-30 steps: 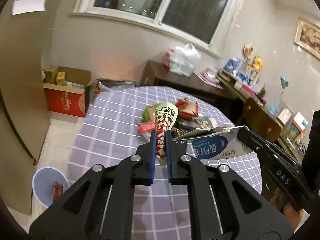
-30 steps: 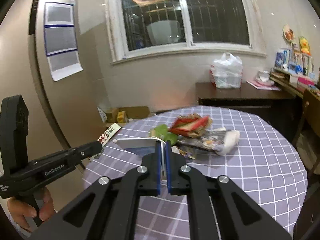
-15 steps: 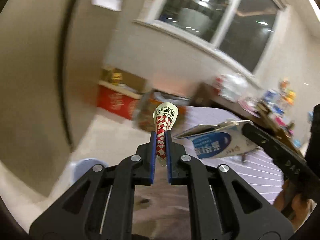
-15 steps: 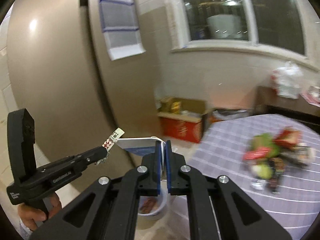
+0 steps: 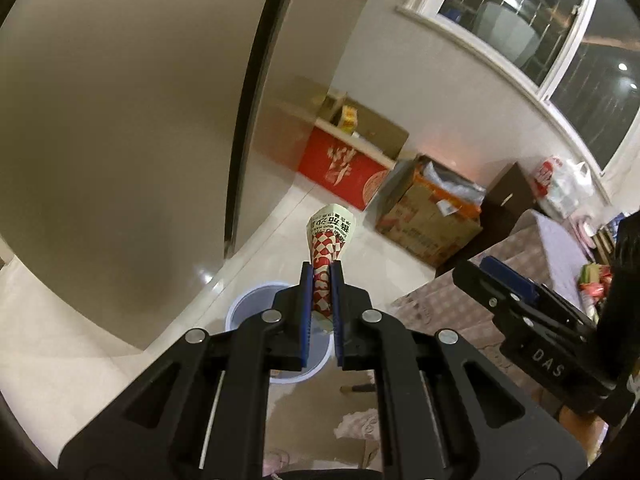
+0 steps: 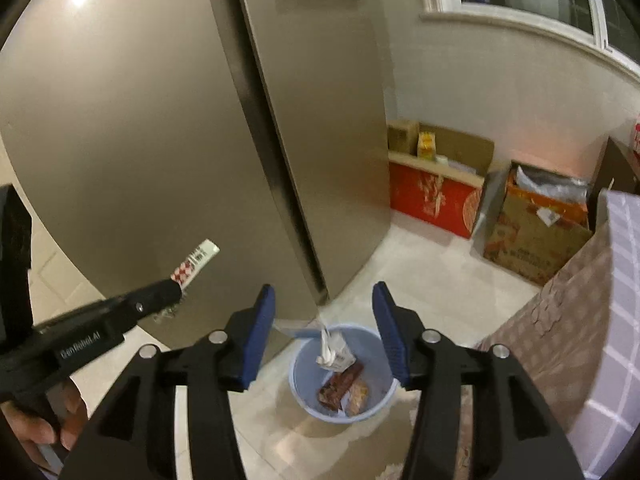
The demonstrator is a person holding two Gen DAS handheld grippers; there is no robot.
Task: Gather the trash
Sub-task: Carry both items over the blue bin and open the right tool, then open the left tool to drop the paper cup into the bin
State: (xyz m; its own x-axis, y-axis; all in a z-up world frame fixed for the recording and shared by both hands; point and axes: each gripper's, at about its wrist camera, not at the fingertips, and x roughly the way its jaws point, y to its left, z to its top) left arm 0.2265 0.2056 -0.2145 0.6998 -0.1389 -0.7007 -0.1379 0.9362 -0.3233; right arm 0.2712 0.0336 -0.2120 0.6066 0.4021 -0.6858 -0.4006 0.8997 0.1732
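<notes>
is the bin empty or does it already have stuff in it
Not empty. The blue bin already holds brown snack wrappers, and a milk carton sits at its rim below the open right gripper.

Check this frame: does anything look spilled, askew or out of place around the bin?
Nothing spilled. A milk carton sits tilted at the blue bin's rim, below the open right gripper. The left gripper grips a checkered wrapper.

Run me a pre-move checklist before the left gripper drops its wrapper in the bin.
1. Left gripper shut on the checkered wrapper: ok.
2. Right gripper jaws have just been opening, nothing between them: ok.
3. Milk carton at the blue bin: ok; whether it has landed, cannot tell.
4. Bin has room: ok.
5. Wrapper directly over the bin opening: cannot tell.
</notes>
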